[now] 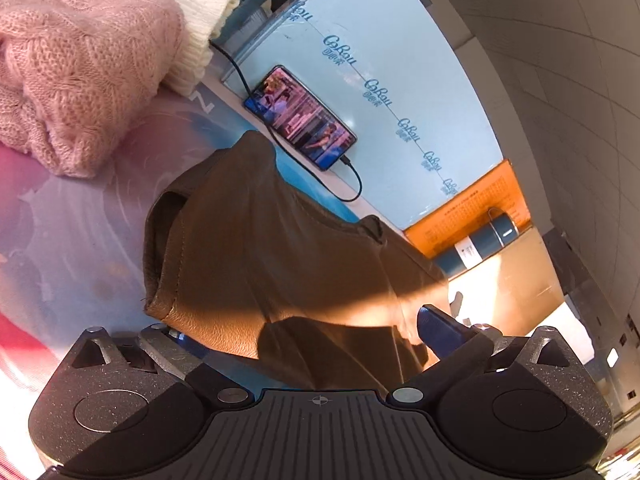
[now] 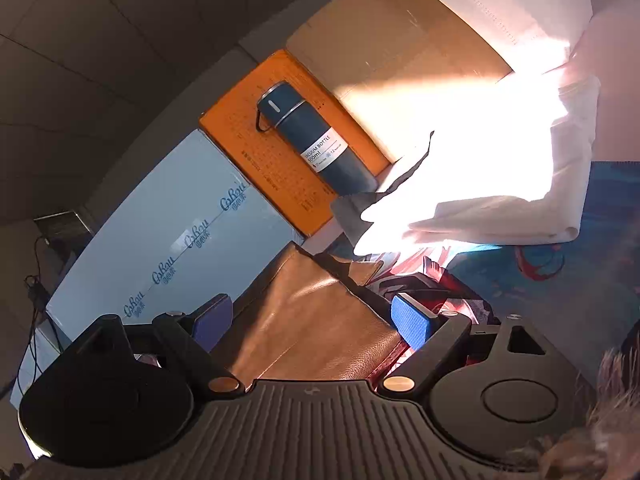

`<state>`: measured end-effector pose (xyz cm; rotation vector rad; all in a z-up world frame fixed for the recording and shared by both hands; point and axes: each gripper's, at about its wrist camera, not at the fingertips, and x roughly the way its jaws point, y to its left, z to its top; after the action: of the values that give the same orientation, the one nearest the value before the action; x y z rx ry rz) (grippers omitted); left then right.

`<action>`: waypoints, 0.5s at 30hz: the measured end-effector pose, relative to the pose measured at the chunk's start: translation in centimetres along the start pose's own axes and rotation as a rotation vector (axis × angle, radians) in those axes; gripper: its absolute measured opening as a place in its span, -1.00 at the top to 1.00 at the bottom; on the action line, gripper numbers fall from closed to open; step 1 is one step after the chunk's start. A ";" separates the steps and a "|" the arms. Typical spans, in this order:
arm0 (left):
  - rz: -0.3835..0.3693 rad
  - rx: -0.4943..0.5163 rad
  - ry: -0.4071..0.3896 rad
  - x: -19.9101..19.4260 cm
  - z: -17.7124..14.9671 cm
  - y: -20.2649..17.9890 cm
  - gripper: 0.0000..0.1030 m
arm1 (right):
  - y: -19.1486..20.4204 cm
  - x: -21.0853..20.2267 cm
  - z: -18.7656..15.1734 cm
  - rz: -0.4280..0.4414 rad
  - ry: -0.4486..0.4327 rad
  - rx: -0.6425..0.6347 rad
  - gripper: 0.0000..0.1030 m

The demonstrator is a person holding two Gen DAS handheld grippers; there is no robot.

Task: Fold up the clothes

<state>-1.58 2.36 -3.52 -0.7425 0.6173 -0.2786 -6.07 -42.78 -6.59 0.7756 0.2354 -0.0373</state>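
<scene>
My left gripper (image 1: 304, 330) has its jaws spread wide, with the brown leather garment (image 1: 256, 240) bunched up between them, not pinched as far as I can see. It's lying rumpled on a printed pink and blue sheet (image 1: 72, 248). Up left there's a folded pink knit sweater (image 1: 76, 72) with a cream knit piece (image 1: 196, 24) just behind it. A phone (image 1: 300, 118) with its screen lit, cable plugged in, sits on a pale blue box (image 1: 400, 60). Dark blue bottle (image 1: 476, 244) off to the right.
</scene>
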 end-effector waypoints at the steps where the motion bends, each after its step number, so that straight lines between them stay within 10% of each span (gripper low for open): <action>1: 0.022 0.010 -0.036 0.3 -0.2 -0.4 -1.00 | 0.0 0.0 0.0 0.002 0.000 0.002 -0.67; 5: 0.078 0.058 -0.092 1.3 -0.4 -1.1 -0.81 | -0.2 0.1 0.0 0.007 0.001 0.011 -0.67; 7: 0.079 0.055 -0.061 1.8 -0.2 -0.5 0.39 | -0.3 0.1 0.0 0.009 0.003 0.019 -0.67; 8: 0.062 0.040 -0.036 2.1 -0.1 0.1 0.59 | -0.3 0.2 0.0 0.010 0.005 0.024 -0.67; 15: -0.081 0.204 -0.062 -0.5 -0.5 -0.7 0.91 | -0.7 0.1 0.1 0.020 0.002 0.049 -0.67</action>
<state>-2.29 1.75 -3.11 -0.5784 0.4928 -0.3858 -6.01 -43.31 -7.07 0.8269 0.2298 -0.0235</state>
